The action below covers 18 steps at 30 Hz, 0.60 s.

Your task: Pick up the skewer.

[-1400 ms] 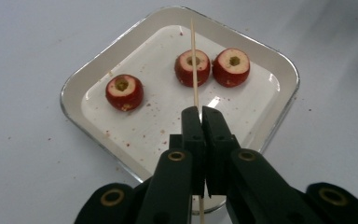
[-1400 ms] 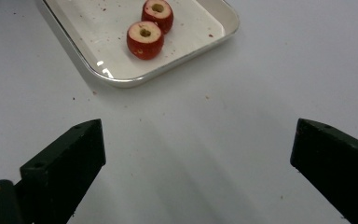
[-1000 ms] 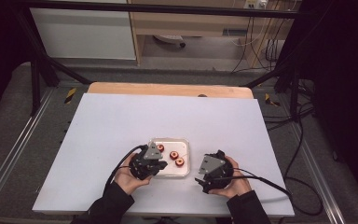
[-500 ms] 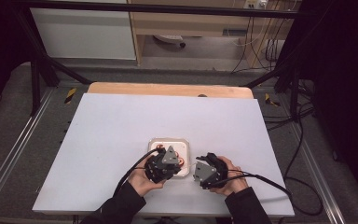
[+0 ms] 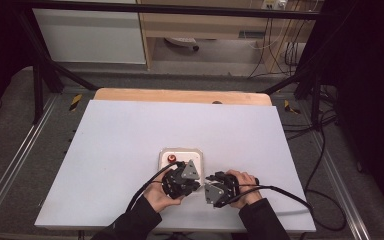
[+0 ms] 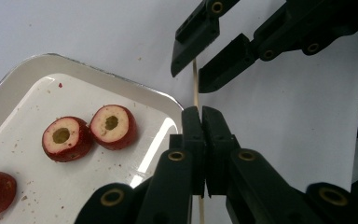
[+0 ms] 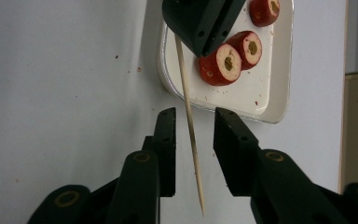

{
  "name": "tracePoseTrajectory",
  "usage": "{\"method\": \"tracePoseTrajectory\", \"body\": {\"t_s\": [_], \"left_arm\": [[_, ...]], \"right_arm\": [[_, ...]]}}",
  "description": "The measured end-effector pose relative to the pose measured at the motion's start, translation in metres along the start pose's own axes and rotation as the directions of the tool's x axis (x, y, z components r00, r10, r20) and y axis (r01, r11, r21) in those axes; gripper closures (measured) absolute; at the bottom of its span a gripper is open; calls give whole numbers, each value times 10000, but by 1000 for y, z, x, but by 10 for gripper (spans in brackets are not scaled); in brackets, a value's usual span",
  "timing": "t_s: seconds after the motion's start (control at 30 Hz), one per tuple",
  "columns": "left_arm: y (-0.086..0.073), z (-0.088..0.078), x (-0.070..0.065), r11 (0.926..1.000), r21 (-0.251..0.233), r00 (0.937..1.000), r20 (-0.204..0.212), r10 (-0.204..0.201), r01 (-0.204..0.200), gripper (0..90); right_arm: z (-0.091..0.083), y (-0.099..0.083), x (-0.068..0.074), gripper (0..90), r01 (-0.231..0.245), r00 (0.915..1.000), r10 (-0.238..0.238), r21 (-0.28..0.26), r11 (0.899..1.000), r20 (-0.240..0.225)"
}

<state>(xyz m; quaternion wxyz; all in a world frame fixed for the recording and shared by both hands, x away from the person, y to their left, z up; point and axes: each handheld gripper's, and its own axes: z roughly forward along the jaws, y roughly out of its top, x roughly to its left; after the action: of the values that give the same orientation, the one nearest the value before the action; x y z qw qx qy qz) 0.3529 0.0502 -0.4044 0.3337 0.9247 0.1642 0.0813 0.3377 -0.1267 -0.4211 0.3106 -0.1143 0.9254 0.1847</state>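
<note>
High view: tray (image 5: 197, 152) sits toward the near edge of the tabletop (image 5: 130, 140), about mid-width. Both hands have closed in over a second: the left gripper (image 5: 182, 179), which was beside the tray's left side, now covers its near-right part, and the right gripper (image 5: 219, 189) has slid left to sit just beside it. One red slice (image 5: 171, 159) is visible on the tray's left.

Left gripper view: left gripper (image 6: 203, 135) is clenched on a thin wooden skewer (image 6: 195, 86), which runs up out of the closed jaws toward the right gripper (image 6: 193, 70). That one's jaws stand apart, one either side of the stick, not touching it. Tray (image 6: 23, 70) lies to the left with slices (image 6: 113, 126) cut side up, each cored.

Right gripper view: right gripper (image 7: 194, 154) is released, jaws spread, skewer (image 7: 189, 121) passing between them with its tip low in frame. Left gripper (image 7: 200, 23) holds the far end above the tray (image 7: 279, 93); slices (image 7: 222, 64) lie just beyond.

Judgement: the approach looks like a handover or a two-handed steadying of the skewer, probably ahead of threading slices. The right jaws are lined up and only need to close.
</note>
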Motion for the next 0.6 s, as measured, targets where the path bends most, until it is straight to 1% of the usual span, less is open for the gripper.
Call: {"method": "tracePoseTrajectory", "body": {"t_s": [0.03,0.07,0.1,0.13,0.23,0.33,0.37,0.5,0.6], "left_arm": [[0,0,0,10000,-9,10000,19,-2,2,886],[0,-1,0,10000,-12,10000,28,11,-11,886],[0,-1,0,10000,-32,10000,34,9,-9,885],[0,-1,-1,10000,-64,10000,42,-9,9,885],[0,-1,-1,10000,-81,10000,64,6,-5,885],[1,-1,-2,9999,-97,9999,99,25,-24,886],[1,-1,-2,10000,-92,9999,102,34,-33,885],[0,-1,-1,10000,-73,9999,145,47,-45,885],[0,1,-1,10000,-15,9998,182,19,-19,884]], "right_arm": [[0,0,0,740,102,9999,-102,-16,9999,-85],[1,0,1,765,342,9994,-342,55,9994,-102],[1,0,1,777,438,9989,-437,89,9990,-156],[1,0,1,790,711,9974,-708,208,9972,-158],[2,0,2,812,819,9966,-817,148,9965,-143],[2,0,2,860,1127,9936,-1124,223,9934,-134],[2,0,2,873,1165,9932,-1163,229,9929,-107],[2,0,3,884,1271,9918,-1267,291,9915,-170],[2,0,3,885,1492,9888,-1489,377,9881,-113]]}}
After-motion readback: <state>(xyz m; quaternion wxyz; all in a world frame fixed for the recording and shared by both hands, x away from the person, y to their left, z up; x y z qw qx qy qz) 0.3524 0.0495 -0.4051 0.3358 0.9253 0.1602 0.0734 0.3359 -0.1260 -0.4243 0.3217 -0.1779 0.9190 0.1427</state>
